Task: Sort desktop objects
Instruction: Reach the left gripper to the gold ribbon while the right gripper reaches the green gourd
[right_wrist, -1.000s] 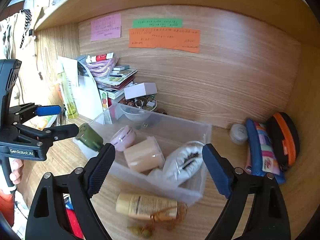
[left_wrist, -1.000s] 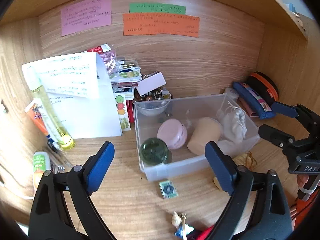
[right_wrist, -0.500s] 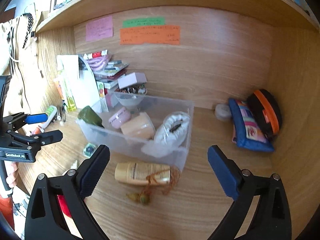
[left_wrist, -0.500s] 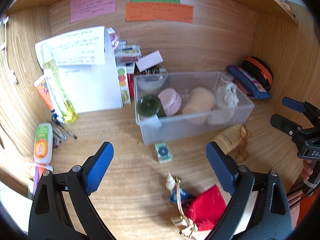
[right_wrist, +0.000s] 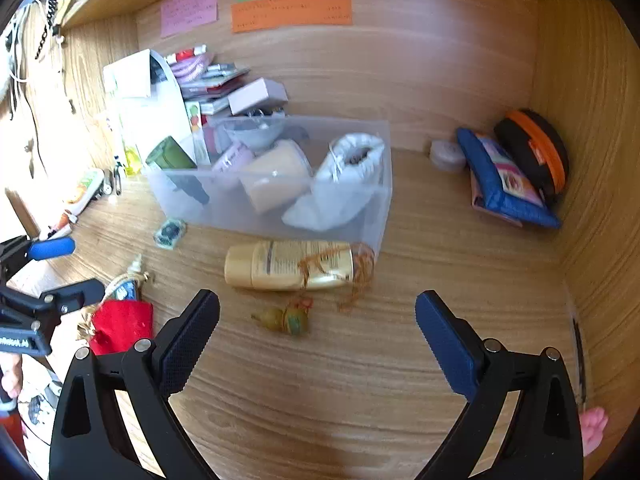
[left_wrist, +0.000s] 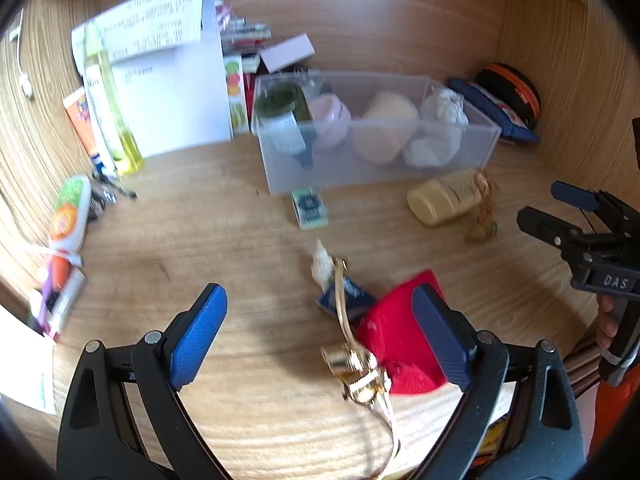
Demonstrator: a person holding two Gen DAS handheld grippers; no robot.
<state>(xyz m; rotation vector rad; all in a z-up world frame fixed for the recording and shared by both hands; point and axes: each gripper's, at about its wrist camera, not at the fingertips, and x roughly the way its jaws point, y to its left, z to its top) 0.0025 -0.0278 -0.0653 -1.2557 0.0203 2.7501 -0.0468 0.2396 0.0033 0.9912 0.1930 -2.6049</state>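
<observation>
My left gripper (left_wrist: 320,306) is open over the desk front, nothing between its blue pads. Just ahead of it lie a red pouch (left_wrist: 394,332), a gold ornament on a cord (left_wrist: 354,364) and a small blue packet (left_wrist: 348,296). My right gripper (right_wrist: 316,308) is open wide and empty, above a small gourd charm (right_wrist: 286,318). Beyond the charm lies a gold lotion bottle (right_wrist: 288,266) on its side, against the clear plastic bin (right_wrist: 372,216). The bin holds a green bottle, a pink jar, a beige tub and a white pouch. A small green box (left_wrist: 310,208) lies before the bin.
Papers (left_wrist: 168,80), a yellow-green bottle (left_wrist: 110,104) and tubes (left_wrist: 68,212) crowd the left side. A blue pencil case (right_wrist: 504,188), a black-and-orange case (right_wrist: 536,152) and a round tin (right_wrist: 446,154) sit in the back right corner. Wooden walls close in the back and right.
Both grippers have drawn back from the bin and sunk toward the desk front. The red pouch, ornament and gourd charm have come into view. The right jaws stand slightly wider.
</observation>
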